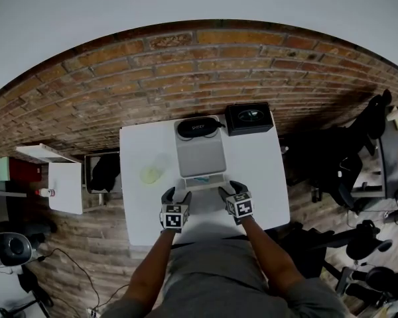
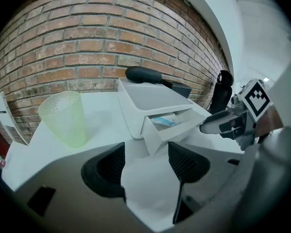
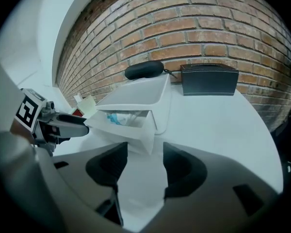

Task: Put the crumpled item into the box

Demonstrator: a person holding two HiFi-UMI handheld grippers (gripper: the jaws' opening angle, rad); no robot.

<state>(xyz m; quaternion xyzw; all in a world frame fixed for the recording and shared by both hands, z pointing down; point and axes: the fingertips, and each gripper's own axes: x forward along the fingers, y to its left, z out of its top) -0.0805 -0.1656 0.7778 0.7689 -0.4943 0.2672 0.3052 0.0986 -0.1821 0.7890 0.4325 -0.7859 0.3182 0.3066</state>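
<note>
One white box (image 1: 199, 158), one cup (image 1: 151, 173) (green).

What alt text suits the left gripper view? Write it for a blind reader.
A white box sits on a white table, its drawer open with a crumpled item inside. The left gripper's open fingers frame the foreground; a green cup stands left.

Matt wht tabletop (image 1: 262, 177), smooth plastic box (image 1: 200, 156), frosted transl. plastic cup (image 2: 64, 118), rough brick wall (image 1: 186, 71)
</note>
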